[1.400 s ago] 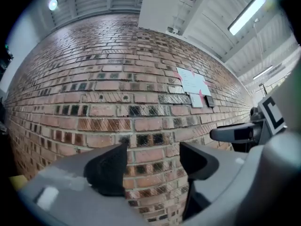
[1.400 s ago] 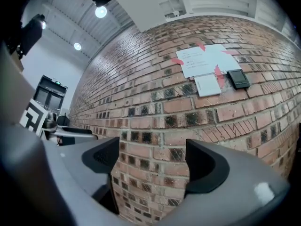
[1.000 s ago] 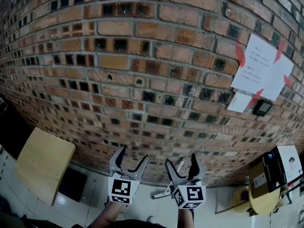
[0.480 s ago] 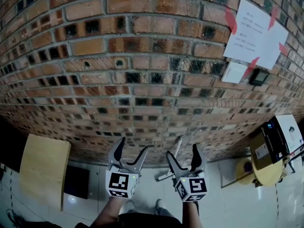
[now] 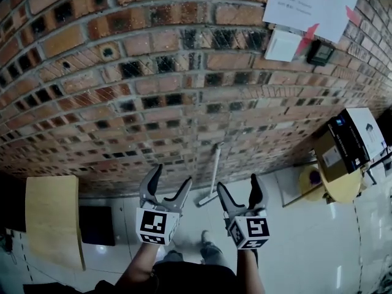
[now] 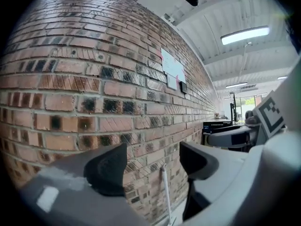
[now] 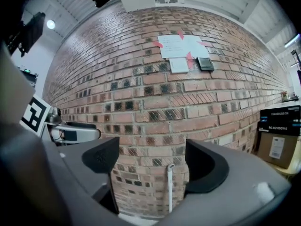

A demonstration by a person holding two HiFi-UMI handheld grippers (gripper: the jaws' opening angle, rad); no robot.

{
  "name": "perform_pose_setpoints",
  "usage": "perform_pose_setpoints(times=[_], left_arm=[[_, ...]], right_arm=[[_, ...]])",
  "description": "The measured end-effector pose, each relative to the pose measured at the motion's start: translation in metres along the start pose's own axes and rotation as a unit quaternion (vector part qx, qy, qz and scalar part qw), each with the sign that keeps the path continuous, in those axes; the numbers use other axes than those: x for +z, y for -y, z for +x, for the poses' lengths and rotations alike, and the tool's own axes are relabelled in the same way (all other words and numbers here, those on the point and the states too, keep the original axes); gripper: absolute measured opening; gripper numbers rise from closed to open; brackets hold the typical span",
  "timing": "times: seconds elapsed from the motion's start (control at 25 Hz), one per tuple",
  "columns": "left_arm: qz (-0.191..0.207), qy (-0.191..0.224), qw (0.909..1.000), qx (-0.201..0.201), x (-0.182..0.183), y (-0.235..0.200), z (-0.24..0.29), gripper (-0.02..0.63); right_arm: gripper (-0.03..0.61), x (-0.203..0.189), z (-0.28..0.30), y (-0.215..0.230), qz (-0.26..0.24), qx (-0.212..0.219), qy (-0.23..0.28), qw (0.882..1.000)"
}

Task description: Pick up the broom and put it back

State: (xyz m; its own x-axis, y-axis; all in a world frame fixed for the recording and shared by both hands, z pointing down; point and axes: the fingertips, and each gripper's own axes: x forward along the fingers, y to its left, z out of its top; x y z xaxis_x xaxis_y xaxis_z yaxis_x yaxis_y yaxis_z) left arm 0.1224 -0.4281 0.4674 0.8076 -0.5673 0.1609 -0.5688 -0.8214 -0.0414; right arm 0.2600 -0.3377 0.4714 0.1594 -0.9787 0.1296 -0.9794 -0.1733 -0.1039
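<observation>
There's the broom [image 5: 215,170], a slim white handle propped upright against the red brick wall [image 5: 153,84], its narrow pale head resting on the glossy white tiled floor [image 5: 306,244] at the wall's foot. In both gripper views the handle [image 6: 165,192] shows in the gap between the jaws, but well beyond them, untouched. The left gripper [image 5: 171,175] is spread apart and empty, and the right gripper [image 5: 239,184] gapes the same, holding nothing; both hover side by side, short of the broom. High on the wall are white paper sheets [image 5: 309,2] fixed with red tape, the print too small to read. At the right, a black-and-white carton [image 5: 358,139] sits on a brown cardboard box [image 7: 277,147] with a white label, lettering illegible.
</observation>
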Motion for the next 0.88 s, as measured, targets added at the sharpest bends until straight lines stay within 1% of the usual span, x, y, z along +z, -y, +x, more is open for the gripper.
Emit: perform_pose_setpoints(times=[0.08, 0.2, 0.44, 0.64, 0.88], left_arm=[[0.000, -0.007, 0.9999, -0.014, -0.007, 0.010, 0.008, 0.353], [-0.004, -0.016, 0.9991, -0.039, -0.017, 0.029, 0.021, 0.353], [-0.003, -0.034, 0.9960, -0.083, -0.038, 0.065, 0.035, 0.353], [-0.001, -0.048, 0.9945, -0.093, -0.050, 0.076, 0.034, 0.353], [-0.004, -0.056, 0.9926, -0.108, -0.058, 0.085, 0.034, 0.353]], right_arm=[[0.443, -0.011, -0.005, 0.010, 0.007, -0.013, -0.010, 1.000], [0.443, -0.022, -0.012, 0.023, 0.014, -0.030, -0.010, 0.999], [0.443, -0.046, -0.022, 0.025, 0.025, -0.026, -0.021, 0.999], [0.443, -0.060, -0.029, 0.027, 0.035, -0.028, -0.029, 0.999], [0.443, -0.057, -0.035, 0.032, 0.038, -0.022, -0.007, 0.999]])
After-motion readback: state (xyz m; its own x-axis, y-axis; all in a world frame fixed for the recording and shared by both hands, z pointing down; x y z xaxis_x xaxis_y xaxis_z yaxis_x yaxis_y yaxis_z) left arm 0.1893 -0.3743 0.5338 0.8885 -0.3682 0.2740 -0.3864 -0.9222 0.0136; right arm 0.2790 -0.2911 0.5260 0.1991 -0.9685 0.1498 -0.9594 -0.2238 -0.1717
